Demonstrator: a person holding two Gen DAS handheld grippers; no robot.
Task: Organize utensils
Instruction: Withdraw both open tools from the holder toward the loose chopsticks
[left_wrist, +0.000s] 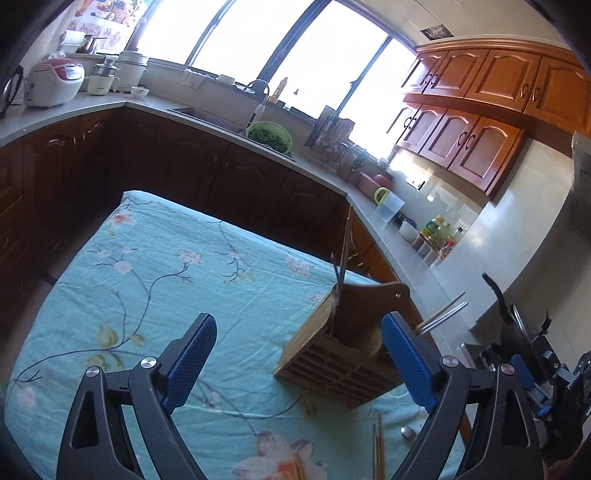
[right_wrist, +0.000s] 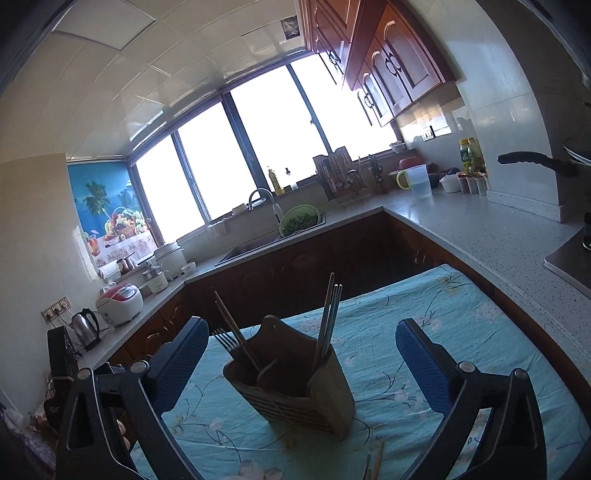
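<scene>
A wooden slatted utensil holder (left_wrist: 343, 354) stands on the blue floral tablecloth (left_wrist: 147, 277); it also shows in the right wrist view (right_wrist: 295, 391). It holds a fork (right_wrist: 223, 341), wooden chopsticks (right_wrist: 236, 332) and metal chopsticks (right_wrist: 330, 325). Loose wooden chopsticks (left_wrist: 378, 450) and a spoon bowl (left_wrist: 407, 431) lie on the cloth in front of the holder. The chopstick tips show in the right wrist view (right_wrist: 375, 463). My left gripper (left_wrist: 299, 362) is open and empty, left of the holder. My right gripper (right_wrist: 299, 362) is open and empty, framing the holder from above.
Kitchen counters (right_wrist: 480, 229) wrap around the table. A sink with a green colander (right_wrist: 299, 219), a dish rack (right_wrist: 343, 177), a rice cooker (right_wrist: 120, 302) and a kettle (right_wrist: 86, 328) stand on them. A stove with a pan (left_wrist: 517, 325) sits to the right.
</scene>
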